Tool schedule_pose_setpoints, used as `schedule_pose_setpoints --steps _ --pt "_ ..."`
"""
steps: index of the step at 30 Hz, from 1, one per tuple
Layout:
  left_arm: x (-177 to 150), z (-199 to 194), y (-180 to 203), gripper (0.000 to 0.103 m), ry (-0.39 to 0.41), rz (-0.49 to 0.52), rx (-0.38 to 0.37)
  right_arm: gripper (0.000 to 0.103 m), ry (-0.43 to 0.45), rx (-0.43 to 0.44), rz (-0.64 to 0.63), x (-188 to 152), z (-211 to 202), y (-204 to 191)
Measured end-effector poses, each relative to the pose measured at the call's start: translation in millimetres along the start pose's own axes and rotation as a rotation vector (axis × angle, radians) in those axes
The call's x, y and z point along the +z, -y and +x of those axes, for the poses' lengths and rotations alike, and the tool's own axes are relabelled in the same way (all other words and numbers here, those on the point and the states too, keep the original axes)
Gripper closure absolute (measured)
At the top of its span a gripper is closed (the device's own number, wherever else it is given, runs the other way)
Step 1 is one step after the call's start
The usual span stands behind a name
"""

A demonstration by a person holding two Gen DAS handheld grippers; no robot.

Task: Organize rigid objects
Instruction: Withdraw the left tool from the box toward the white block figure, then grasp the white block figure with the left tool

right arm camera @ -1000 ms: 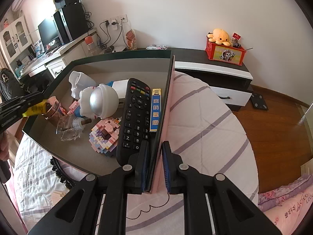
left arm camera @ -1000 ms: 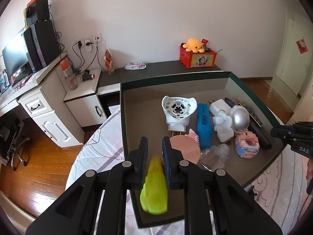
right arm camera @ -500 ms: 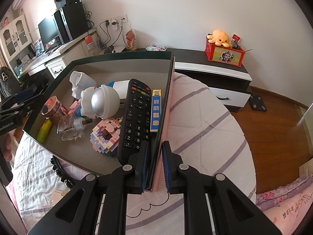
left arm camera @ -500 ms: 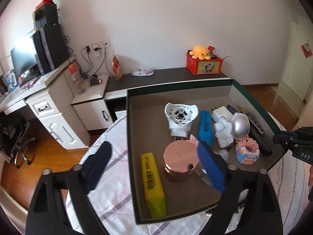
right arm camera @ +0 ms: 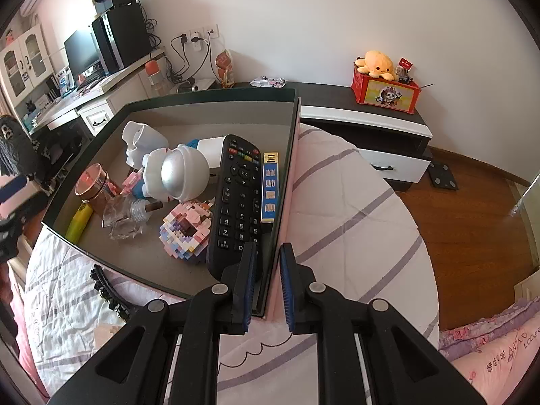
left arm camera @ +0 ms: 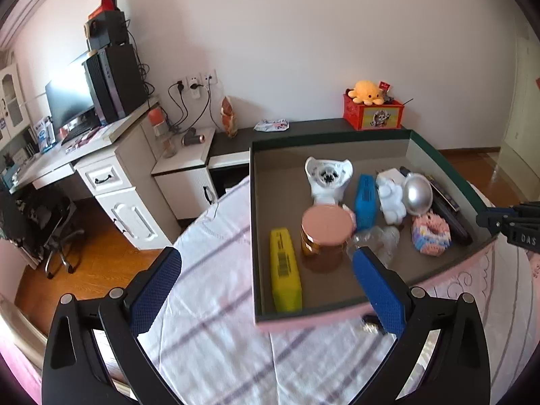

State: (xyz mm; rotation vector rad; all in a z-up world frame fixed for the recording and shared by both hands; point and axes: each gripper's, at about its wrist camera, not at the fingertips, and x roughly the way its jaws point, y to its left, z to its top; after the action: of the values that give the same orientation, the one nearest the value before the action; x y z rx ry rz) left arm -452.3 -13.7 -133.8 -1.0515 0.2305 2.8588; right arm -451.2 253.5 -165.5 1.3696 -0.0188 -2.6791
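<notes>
A shallow dark green box (left arm camera: 330,143) lies on a striped bedspread. Along its near left wall rests a yellow bar (left arm camera: 285,266), beside a copper-lidded jar (left arm camera: 325,226). Further in are a white fan-shaped piece (left arm camera: 328,179), a blue block (left arm camera: 365,200), an astronaut figure (right arm camera: 179,172), a brick-built doughnut (left arm camera: 431,233), a glass bottle (right arm camera: 128,216) and a black remote (right arm camera: 236,199). My left gripper (left arm camera: 266,263) hangs before the box's near corner, its jaws opening wide and gripping nothing. My right gripper (right arm camera: 268,248) is shut on the box's right wall (right arm camera: 287,168).
A black hair claw (right arm camera: 108,290) lies on the bedspread (left arm camera: 209,303) by the box's near edge. Behind stand a white desk (left arm camera: 101,168) with a monitor and a low cabinet (right arm camera: 388,125) bearing a red toy box (right arm camera: 384,91). Wooden floor surrounds the bed.
My left gripper let go of the yellow bar, which now lies in the box. Its jaws spread wide and it drew back from the box. The right gripper kept still.
</notes>
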Motion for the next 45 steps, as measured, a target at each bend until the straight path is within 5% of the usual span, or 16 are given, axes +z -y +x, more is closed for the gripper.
schedule_pose_setpoints --steps 26,45 --pt "-61.3 -22.2 58.8 0.000 -0.088 0.013 -0.041 0.089 0.008 0.007 0.002 -5.3 -8.1 4.2" --pt "-70.1 -9.8 46.4 0.000 -0.126 -0.036 -0.002 0.089 0.013 0.033 0.006 -6.0 -9.3 9.6"
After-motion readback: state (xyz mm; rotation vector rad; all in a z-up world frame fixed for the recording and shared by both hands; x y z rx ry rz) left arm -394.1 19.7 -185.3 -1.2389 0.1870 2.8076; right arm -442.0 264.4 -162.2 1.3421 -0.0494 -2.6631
